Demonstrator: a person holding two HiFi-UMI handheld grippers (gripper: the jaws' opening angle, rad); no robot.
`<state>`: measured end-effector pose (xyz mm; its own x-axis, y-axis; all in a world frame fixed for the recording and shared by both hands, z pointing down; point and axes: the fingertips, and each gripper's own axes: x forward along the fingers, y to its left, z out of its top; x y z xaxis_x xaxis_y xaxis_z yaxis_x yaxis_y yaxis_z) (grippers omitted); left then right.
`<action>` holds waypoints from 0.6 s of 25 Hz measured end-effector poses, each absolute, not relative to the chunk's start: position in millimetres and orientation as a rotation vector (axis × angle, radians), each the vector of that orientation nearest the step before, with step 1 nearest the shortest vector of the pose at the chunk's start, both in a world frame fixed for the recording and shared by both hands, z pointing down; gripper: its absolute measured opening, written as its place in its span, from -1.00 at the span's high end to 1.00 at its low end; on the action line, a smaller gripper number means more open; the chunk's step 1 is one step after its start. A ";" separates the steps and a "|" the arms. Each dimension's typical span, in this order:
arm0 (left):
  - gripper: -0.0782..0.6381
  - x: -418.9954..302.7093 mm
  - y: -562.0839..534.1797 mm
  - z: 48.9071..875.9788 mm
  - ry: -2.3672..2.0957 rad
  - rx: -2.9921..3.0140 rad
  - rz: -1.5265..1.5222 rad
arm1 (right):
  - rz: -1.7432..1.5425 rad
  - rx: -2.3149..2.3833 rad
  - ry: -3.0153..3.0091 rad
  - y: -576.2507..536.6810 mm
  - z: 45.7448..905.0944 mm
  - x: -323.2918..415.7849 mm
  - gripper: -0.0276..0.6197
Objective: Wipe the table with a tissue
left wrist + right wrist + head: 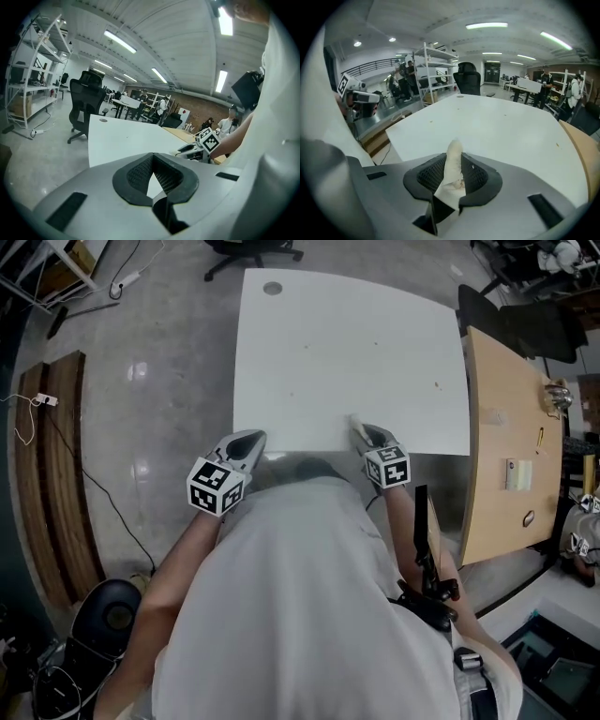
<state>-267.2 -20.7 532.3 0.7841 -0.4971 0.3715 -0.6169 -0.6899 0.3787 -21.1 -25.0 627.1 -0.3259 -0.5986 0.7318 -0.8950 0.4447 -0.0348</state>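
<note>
Right claw (451, 174) clamps a twisted white tissue (454, 152) at the near edge of the white tabletop (506, 126), with only a short tip poking beyond the jaws. Left claw (153, 174), its jaws pressed together on nothing, hangs just off the tabletop's near-left corner, over the floor.

From my station I judge the wipe not yet begun. The tissue sits at the edge, and I cannot tell whether it touches the surface.

I see two risks. With so little paper showing, a steep press could put the hard jaw tips on the surface instead of the tissue. A dragged stroke could also tear the thin paper or pull it out of the grip.

Farther out, small dark specks (436, 384) dot the tabletop. Reaching them carries the right claw toward the wooden desk (506, 427) just beside the right edge, where I could clip it.
</note>
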 end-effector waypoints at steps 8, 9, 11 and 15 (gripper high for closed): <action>0.77 -274.2 -19.3 529.7 -0.890 2.458 0.316 | 0.562 1.145 -2.099 -51.2 630.8 -61.7 0.62; 0.77 -278.2 -19.6 530.3 -0.906 2.448 0.317 | 0.554 1.118 -2.112 -55.2 631.8 -70.6 0.62; 0.77 -287.1 -21.2 531.3 -0.941 2.429 0.318 | 0.536 1.065 -2.137 -65.1 633.9 -86.7 0.62; 0.77 -302.7 -25.0 533.7 -1.010 2.392 0.317 | 0.469 0.962 -2.146 -84.5 640.1 -105.6 0.62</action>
